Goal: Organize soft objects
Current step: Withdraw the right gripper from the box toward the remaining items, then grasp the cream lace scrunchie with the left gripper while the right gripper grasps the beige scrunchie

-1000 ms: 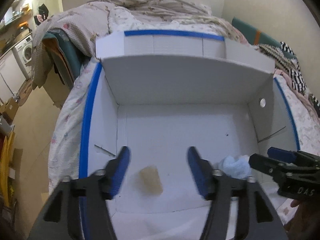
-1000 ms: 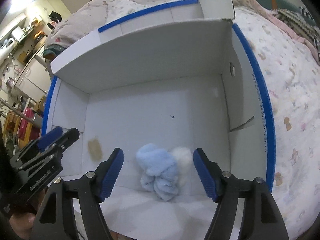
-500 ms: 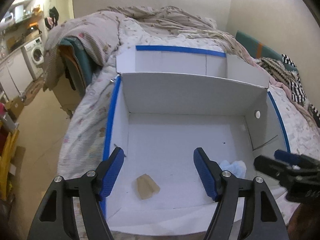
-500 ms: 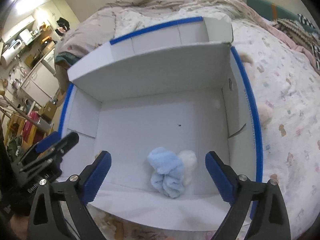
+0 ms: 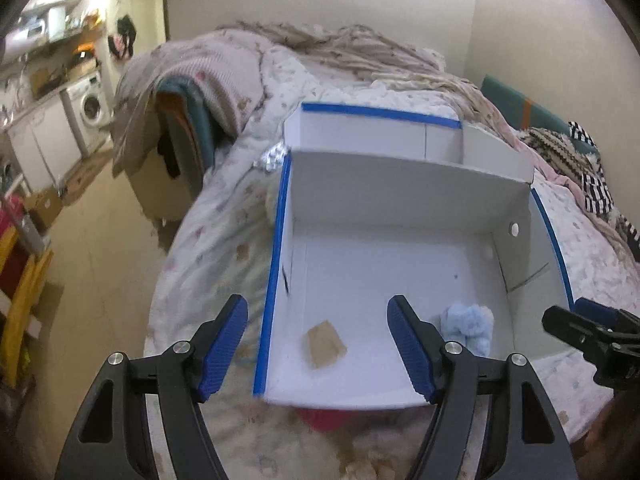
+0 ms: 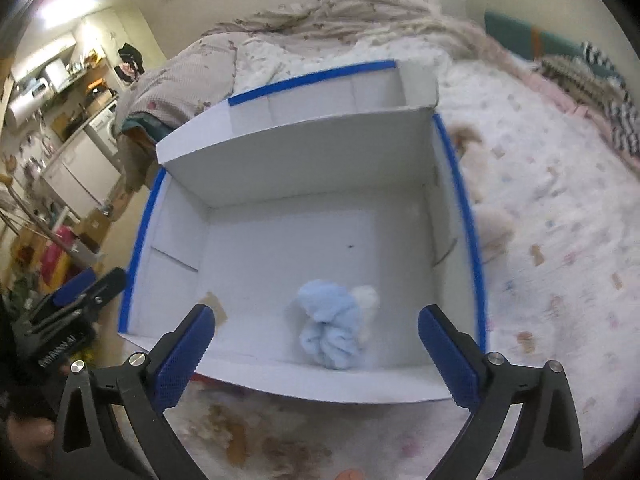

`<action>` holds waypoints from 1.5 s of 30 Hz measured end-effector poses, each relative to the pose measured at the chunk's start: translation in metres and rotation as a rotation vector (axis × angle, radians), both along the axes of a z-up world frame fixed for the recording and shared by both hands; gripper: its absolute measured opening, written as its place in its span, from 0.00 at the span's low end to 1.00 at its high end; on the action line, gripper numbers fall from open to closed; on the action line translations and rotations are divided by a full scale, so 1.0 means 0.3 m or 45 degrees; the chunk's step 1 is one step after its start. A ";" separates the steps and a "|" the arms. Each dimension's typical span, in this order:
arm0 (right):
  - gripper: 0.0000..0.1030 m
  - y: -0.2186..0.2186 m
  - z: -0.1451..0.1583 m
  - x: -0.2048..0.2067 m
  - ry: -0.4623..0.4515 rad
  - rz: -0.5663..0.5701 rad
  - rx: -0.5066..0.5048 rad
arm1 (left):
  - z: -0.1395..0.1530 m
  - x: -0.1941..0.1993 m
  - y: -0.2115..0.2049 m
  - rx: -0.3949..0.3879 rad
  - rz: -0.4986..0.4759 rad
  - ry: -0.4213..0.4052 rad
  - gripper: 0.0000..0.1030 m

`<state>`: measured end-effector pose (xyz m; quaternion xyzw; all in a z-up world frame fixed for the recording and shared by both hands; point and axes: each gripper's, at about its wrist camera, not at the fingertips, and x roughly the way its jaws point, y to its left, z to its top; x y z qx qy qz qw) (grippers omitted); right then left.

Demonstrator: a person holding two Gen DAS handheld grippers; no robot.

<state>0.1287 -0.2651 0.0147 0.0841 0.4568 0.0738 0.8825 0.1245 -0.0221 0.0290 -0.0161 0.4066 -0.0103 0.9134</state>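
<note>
Open white box (image 5: 400, 280) with blue-taped rim sits on the bed (image 6: 560, 240). Inside, near the front wall: a light-blue fluffy item (image 6: 330, 322) with a white fluffy piece (image 6: 368, 298) touching it at its 2 o'clock, and a flat tan piece (image 5: 325, 344) well apart toward the box's left wall.

Left gripper (image 5: 318, 350): fingers apart, nothing between them, hanging above the front left corner of the box. Right gripper (image 6: 316, 360): fingers spread wide and empty, above the front wall, the blue item seen at 12 o'clock below them.

Judgement: both items look deposited; the step in hand is clearing the box and fetching the next soft thing. More fluffy beige items (image 6: 490, 224) lie on the bed just outside the right wall, at about 2 o'clock from the right gripper.

To do it well: lift clear of the front wall before swinging sideways, so a finger does not catch the cardboard edge and drag the light box. Keep the fingers wide on approach, close on the bulk of the plush, not on loose fibres.
</note>
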 end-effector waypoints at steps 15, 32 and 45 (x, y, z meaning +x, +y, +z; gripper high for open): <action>1.00 0.000 -0.040 -0.177 0.054 -0.012 0.042 | -0.104 -0.169 0.044 -0.026 0.018 0.145 0.68; 1.00 -0.028 -0.271 -0.266 0.338 -0.117 0.174 | -0.202 -0.233 0.047 -0.058 0.052 0.293 0.68; 1.00 -0.053 -0.315 -0.235 0.397 -0.177 0.186 | -0.362 -0.201 -0.034 -0.155 -0.067 0.562 0.68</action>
